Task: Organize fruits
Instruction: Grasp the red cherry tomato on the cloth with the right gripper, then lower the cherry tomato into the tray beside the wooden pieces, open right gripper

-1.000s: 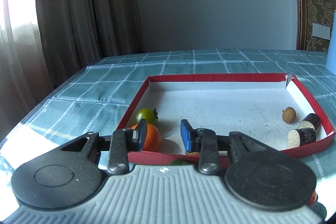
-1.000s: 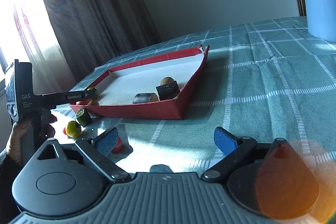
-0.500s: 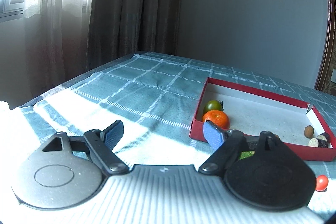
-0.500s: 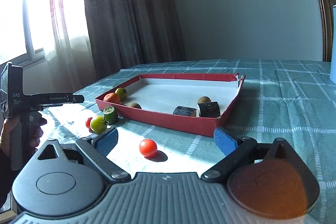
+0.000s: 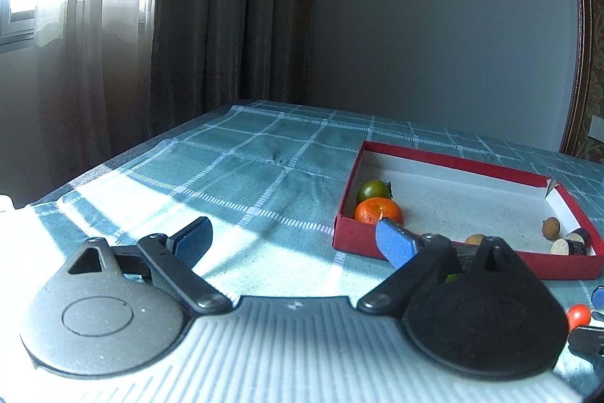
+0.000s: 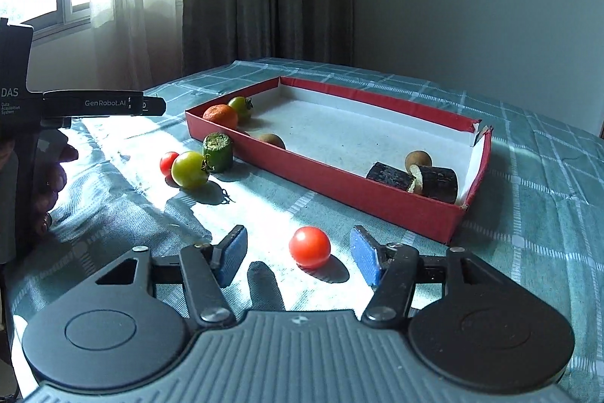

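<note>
A red tray [image 6: 377,193] with a white floor holds an orange [image 6: 220,115], a green tomato [image 6: 240,106], two brown fruits and two dark cut pieces [image 6: 434,178]. On the cloth before it lie a red cherry tomato [image 6: 309,247], a yellow-green tomato [image 6: 189,169], a small red tomato [image 6: 168,162] and a green cut piece [image 6: 218,152]. My right gripper [image 6: 298,259] is open, its fingers on either side of the red cherry tomato, not touching it. My left gripper [image 5: 292,240] is open and empty, left of the tray [image 5: 468,259].
A teal checked cloth [image 5: 241,172] covers the table. Curtains and a bright window stand at the left, a grey wall behind. The left gripper's body and the hand holding it show at the left in the right wrist view [image 6: 22,123].
My left gripper has opened, drawn back from the orange in the tray and swung left. My right gripper has moved in so the red cherry tomato lies between its open fingers.
</note>
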### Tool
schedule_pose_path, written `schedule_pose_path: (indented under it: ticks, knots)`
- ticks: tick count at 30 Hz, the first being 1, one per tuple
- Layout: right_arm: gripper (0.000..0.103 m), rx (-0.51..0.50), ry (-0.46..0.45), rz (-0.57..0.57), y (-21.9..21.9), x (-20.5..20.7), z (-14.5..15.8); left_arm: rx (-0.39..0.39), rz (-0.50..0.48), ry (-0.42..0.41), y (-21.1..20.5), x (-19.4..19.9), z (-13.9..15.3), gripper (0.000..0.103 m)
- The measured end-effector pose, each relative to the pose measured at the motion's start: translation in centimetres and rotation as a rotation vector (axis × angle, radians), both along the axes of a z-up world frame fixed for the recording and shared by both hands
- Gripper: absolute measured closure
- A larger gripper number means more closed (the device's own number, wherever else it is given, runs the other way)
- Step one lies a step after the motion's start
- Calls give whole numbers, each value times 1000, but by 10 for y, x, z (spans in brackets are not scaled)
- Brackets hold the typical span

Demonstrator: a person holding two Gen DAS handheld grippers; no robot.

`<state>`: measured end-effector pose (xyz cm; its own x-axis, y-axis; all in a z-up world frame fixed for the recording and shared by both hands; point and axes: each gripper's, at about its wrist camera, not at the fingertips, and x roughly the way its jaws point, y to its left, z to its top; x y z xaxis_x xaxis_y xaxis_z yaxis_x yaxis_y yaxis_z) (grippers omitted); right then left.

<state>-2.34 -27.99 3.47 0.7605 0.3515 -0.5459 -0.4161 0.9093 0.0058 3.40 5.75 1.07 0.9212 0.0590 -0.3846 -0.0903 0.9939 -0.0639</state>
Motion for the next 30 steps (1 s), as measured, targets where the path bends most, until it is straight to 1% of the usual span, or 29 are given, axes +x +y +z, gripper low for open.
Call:
schedule_pose_path:
  ticks: [2, 4, 6, 8, 11, 13, 14, 15, 19, 23, 30]
  knots:
    - [45, -7, 5, -2, 1, 3, -1, 4, -1, 2, -1, 0, 0, 10]
    - [51, -17, 23, -3, 2, 6, -2, 6, -3, 6, -1, 1, 0, 9]
    - [59, -17, 34, -1, 2, 7, -3, 9, -2, 9, -1, 2, -1, 9]
    - [62, -20, 45, -2, 3, 10, -4, 15, -2, 11, -2, 2, -1, 9]
    - [69, -28, 57, -3, 5, 12, -5, 20, -1, 16, -3, 3, -2, 9]
    - [71, -34, 59, -4, 6, 12, -6, 25, 2, 21, -4, 3, -2, 9]
    - [75, -37, 60, -4, 6, 12, -6, 28, 4, 25, -4, 4, -2, 9]
    - [78, -40, 61, -5, 6, 12, -6, 31, 6, 29, -5, 5, -3, 9]
    - [78, -38, 56, -4, 6, 11, -6, 43, 12, 49, -6, 7, -4, 9]
    - [78, -3, 44, -7, 2, 10, -3, 58, 13, 64, -8, 9, -5, 8]
    - [78, 44, 1, -3, -3, 10, 16, 76, 16, 84, -10, 12, -7, 8]
